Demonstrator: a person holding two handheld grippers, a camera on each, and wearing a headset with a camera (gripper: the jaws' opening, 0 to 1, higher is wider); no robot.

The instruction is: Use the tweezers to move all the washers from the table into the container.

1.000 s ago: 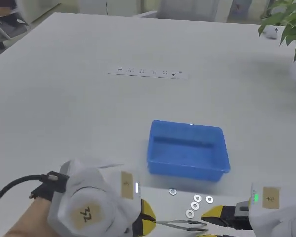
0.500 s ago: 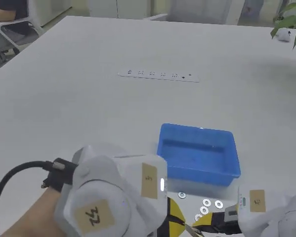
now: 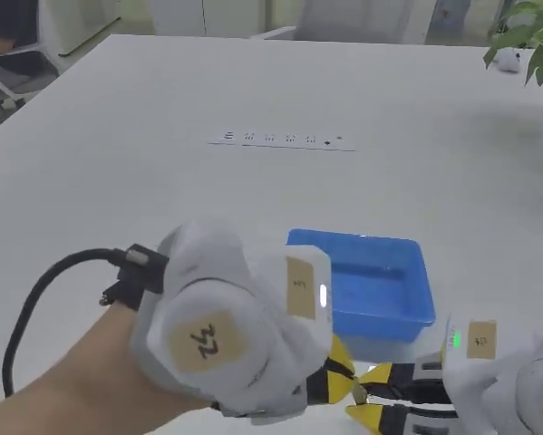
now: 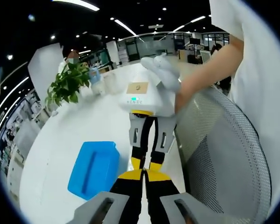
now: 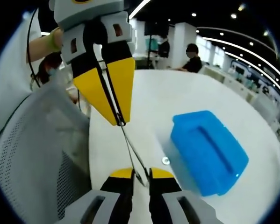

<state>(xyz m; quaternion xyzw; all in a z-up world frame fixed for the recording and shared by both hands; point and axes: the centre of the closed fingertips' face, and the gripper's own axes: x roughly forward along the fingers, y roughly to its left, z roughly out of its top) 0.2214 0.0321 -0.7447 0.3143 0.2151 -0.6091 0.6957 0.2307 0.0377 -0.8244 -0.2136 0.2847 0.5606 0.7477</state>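
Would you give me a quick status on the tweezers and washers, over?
Left gripper shut on tweezers. Right gripper jaws around their other end, grip unclear. A washer on table beside blue container. No obstruction seen.

Bare table [image 3: 162, 181] beyond container [image 3: 380, 281], left gripper [image 3: 342, 382] tip-to-tip with right gripper [image 3: 377, 391]

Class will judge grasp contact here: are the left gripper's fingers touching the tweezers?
Touching. The right gripper view shows the left gripper's fingers pinched shut on the tweezers, which stick out from their tips.
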